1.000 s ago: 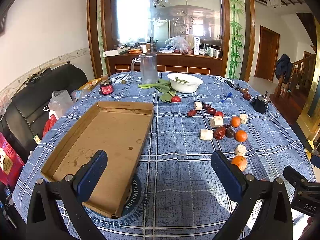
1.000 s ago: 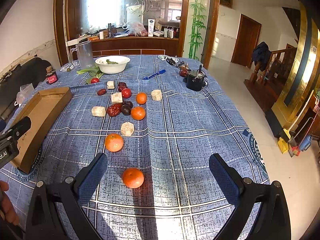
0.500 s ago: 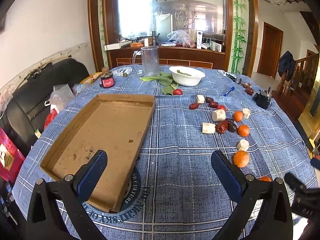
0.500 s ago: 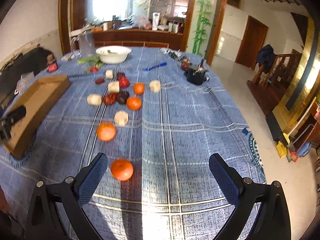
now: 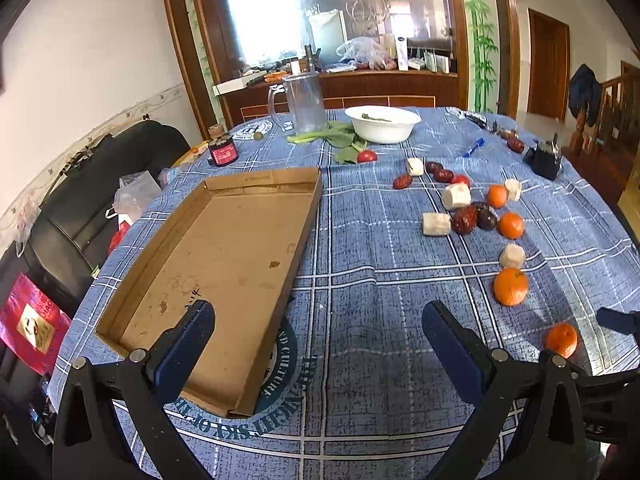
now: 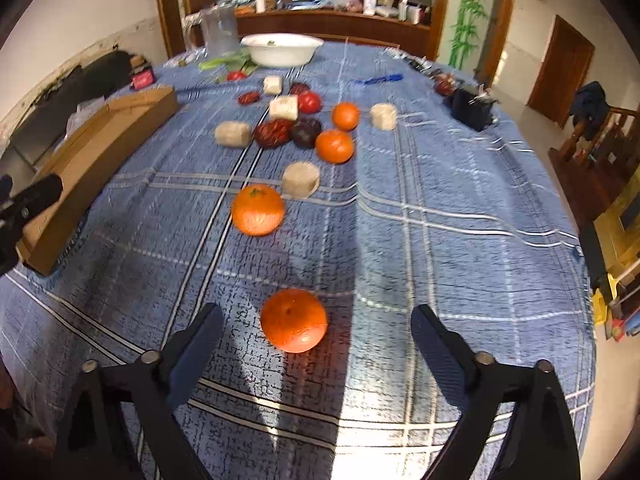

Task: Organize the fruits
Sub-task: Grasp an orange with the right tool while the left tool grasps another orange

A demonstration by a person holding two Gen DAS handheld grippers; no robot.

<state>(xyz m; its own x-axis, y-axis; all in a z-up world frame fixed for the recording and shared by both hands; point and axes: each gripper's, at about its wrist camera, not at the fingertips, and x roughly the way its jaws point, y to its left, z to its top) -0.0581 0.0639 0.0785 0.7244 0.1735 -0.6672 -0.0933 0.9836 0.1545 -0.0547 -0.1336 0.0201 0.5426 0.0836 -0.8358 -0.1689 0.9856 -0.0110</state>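
A tangerine lies on the blue checked tablecloth between the fingers of my right gripper. The jaws are closing, with the pads clear of the fruit on both sides. The same tangerine shows at the right edge of the left wrist view. Farther back lie a second tangerine, two smaller ones, red dates, a dark plum, a tomato and several pale chunks. My left gripper is open and holds nothing, its left finger over the near end of the shallow cardboard tray.
At the far end of the table stand a white bowl, a clear jug, green leaves and a red-labelled jar. A blue pen and a black object lie far right. The table's edge drops off at the right.
My right gripper has come down and forward so the nearest tangerine now sits between its fingers, and its jaws have narrowed. The left gripper has tilted slightly and stayed open.
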